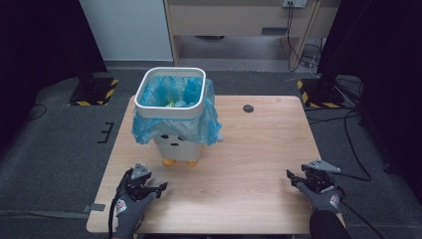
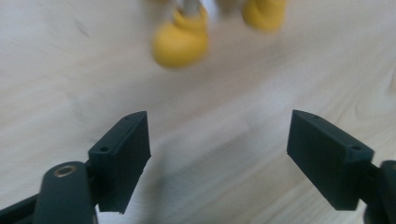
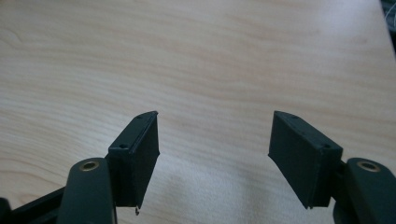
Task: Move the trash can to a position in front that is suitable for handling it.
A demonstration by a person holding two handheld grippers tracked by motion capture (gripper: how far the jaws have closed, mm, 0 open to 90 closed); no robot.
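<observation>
A: Bin (image 1: pixel 171 107) position?
B: Upright on counter (image 1: pixel 249 159), its yellow feet (image 2: pixel 180 44) just ahead of left claw (image 1: pixel 158 188).
A: Claw state?
B: Left claw spread, empty. Right claw (image 1: pixel 291 177) spread, well apart from bin.

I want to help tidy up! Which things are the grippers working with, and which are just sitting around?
For the job:
white plastic bin with yellow feet
crinkly blue plastic bag lining it
left gripper, open
right gripper, open

Just there:
light wooden table
small dark round cap in the tabletop
black cables on the floor
</observation>
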